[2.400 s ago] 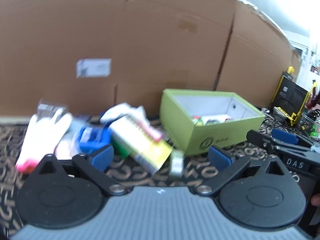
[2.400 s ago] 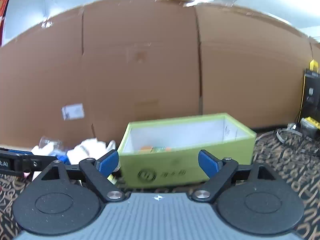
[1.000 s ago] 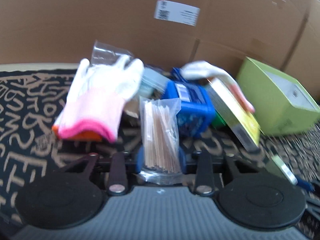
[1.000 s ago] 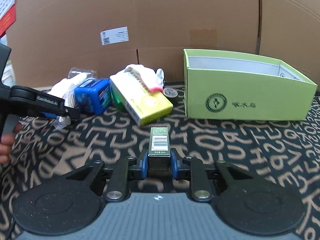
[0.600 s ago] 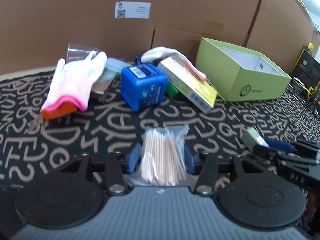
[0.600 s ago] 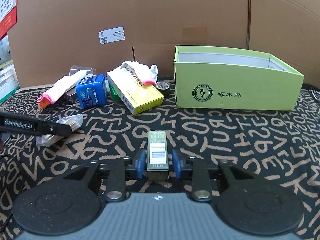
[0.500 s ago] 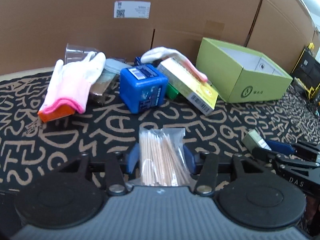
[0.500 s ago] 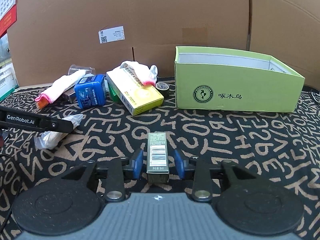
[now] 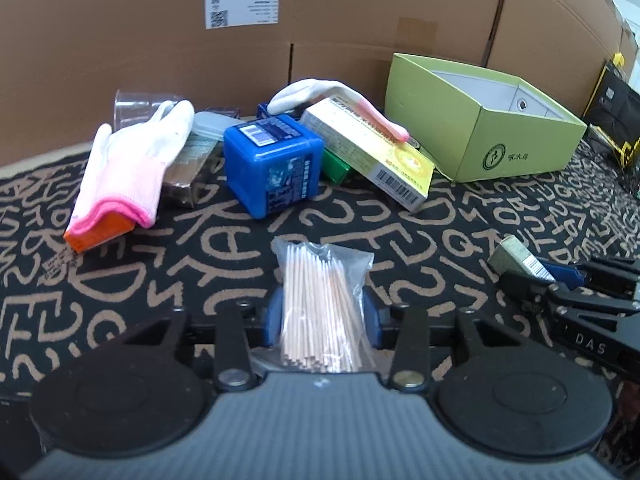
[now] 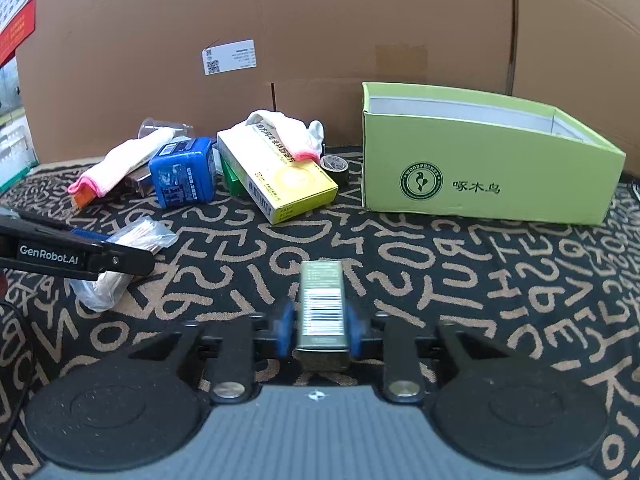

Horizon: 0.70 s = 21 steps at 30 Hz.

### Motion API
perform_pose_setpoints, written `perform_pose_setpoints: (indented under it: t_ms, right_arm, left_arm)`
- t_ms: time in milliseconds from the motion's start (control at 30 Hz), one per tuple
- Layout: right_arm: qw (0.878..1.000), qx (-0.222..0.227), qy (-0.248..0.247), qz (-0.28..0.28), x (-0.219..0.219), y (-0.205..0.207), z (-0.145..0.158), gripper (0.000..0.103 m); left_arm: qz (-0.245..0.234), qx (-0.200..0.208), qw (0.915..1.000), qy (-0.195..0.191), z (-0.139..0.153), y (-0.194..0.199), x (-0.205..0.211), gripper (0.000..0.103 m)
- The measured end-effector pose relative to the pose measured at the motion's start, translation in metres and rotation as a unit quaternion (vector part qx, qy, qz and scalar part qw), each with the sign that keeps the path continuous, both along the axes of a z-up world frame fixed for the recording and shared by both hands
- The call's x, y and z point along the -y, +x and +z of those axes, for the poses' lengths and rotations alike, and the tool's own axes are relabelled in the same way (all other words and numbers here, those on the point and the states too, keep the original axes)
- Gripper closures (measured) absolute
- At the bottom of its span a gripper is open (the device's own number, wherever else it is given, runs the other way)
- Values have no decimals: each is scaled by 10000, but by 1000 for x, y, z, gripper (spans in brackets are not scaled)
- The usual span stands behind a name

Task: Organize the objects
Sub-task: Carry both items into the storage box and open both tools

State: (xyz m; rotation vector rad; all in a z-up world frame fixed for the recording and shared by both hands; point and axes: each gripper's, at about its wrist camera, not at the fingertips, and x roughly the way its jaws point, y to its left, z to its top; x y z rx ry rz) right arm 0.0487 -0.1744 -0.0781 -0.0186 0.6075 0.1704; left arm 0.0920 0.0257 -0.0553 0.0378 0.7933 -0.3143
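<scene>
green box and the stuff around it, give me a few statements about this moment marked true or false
1. The green box lies on its side. False: it stands upright with its open top up.
2. A bag of wooden sticks sits between the pads of the left gripper. True.
3. The right gripper has a blue cube between its pads. False: a small olive carton with a barcode is there; the blue cube stands on the patterned mat.
4. A white glove drapes over the yellow medicine box. True.
5. A roll of dark tape lies inside the green box. False: it lies on the mat beside it.
</scene>
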Motion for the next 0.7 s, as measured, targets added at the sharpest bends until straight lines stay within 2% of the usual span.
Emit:
perform_pose_setpoints:
  t_ms: [100,300,500,633,700]
  right_arm:
    - [10000,18,-12,29,1,-1,0,77]
    - [9997,179,180,16,11,-6,12,77]
    - [9983,570,98,12,42,-2,46,77]
    - [9962,865,-98,-64,69,5,78,77]
    - [9945,1006,-243,-167,81,12,93,77]
  left_arm:
    - [-96,1,9999,-38,1,0,3,78]
    - [-446,0,9985,-304,14,-3,16,80]
    - [-990,499,9918,-633,64,0,48,80]
    - [-1392,716,9838,-870,99,15,82,80]
    - [-1446,863,9820,-858,113,26,99,80]
